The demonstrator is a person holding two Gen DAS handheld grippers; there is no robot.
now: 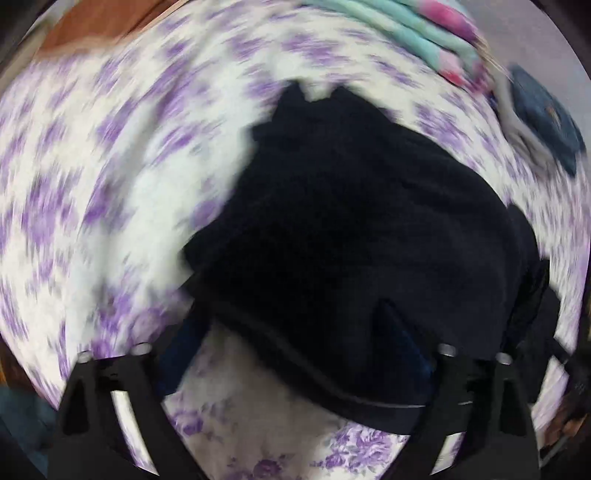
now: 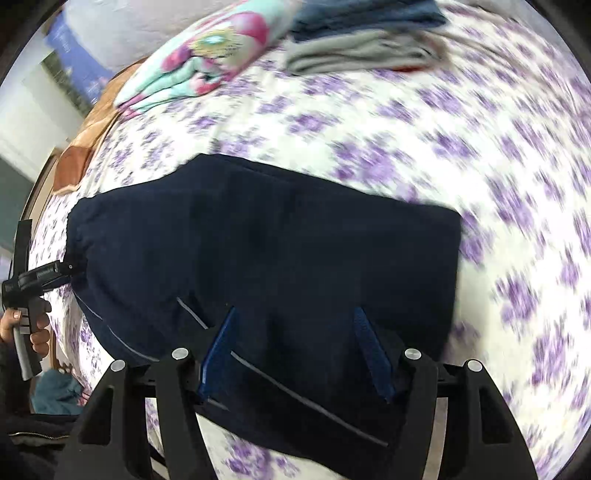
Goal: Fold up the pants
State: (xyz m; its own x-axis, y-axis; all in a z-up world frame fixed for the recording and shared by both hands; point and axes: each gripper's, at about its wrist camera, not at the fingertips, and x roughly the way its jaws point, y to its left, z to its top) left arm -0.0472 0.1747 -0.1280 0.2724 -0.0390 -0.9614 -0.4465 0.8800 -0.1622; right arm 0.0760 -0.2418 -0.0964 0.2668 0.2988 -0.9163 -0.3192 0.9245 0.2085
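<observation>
Dark navy pants (image 2: 258, 251) with a thin grey side stripe lie folded on a white bedsheet with purple flowers (image 2: 406, 140). In the left wrist view the pants (image 1: 351, 229) fill the middle. My left gripper (image 1: 291, 314) is open, its blue-padded fingers (image 1: 402, 332) spread wide with the pants' edge between them. It also shows in the right wrist view (image 2: 62, 269) at the pants' left end. My right gripper (image 2: 295, 314) is open, its blue pads (image 2: 221, 347) wide apart over the near striped edge of the pants. Both views are motion-blurred.
A folded teal and pink blanket (image 2: 199, 62) lies at the far end of the bed, with folded blue (image 2: 362, 14) and grey (image 2: 354, 51) clothes beside it. A brown headboard edge (image 2: 74, 162) is on the left. The person's hand (image 2: 33, 332) holds the left gripper's handle.
</observation>
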